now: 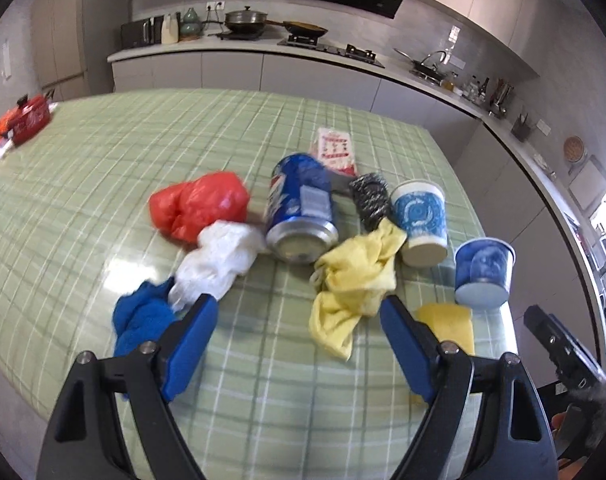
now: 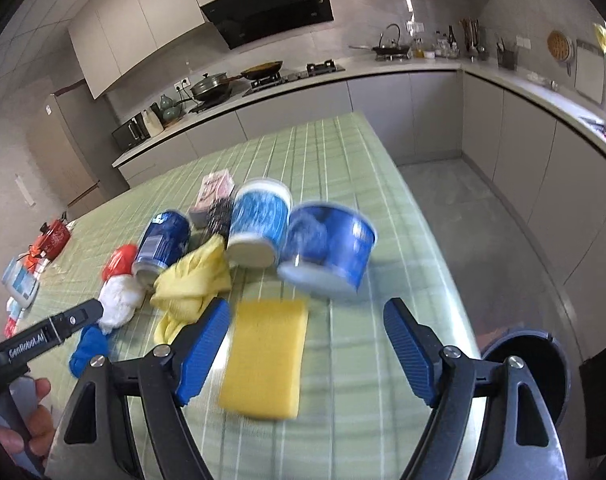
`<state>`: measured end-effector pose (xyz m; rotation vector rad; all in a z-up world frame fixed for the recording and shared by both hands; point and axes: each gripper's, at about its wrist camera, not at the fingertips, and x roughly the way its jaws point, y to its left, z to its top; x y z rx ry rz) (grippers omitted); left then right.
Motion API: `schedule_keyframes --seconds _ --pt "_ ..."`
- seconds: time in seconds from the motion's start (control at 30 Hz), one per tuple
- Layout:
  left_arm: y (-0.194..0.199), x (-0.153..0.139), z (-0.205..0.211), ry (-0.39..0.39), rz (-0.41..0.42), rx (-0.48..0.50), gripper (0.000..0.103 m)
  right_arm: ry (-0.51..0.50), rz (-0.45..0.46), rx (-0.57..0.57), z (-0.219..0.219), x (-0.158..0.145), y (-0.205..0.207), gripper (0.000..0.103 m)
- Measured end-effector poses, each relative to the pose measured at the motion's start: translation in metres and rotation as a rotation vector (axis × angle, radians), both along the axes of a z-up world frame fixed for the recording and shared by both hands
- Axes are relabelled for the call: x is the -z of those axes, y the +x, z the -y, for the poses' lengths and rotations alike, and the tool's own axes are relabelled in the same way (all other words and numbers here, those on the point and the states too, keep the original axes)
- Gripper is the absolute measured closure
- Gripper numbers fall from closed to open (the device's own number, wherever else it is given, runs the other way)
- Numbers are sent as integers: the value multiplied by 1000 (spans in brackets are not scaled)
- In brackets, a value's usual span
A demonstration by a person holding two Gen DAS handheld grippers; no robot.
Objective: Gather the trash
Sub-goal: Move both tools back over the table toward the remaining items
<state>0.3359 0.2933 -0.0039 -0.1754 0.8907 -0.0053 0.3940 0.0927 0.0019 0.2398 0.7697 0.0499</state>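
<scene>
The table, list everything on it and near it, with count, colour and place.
table: one, green check cloth, under everything
can: one, blue, on its side, centre
cups: two, blue and white, right of can
red bag: one, left of can
white bag: one, before red bag
blue cloth: one, near left
yellow cloth: one, before can
sponge: one, yellow, near right
scourer: one, steel, behind yellow cloth
bin: one, dark, right of table
left gripper: open
right gripper: open
</scene>
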Motion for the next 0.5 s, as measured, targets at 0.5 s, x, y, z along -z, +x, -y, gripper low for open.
schedule_keyframes --seconds 0.5 --pt "51 -3 15 65 15 31 18 -57 -11 100 12 -2 54 22"
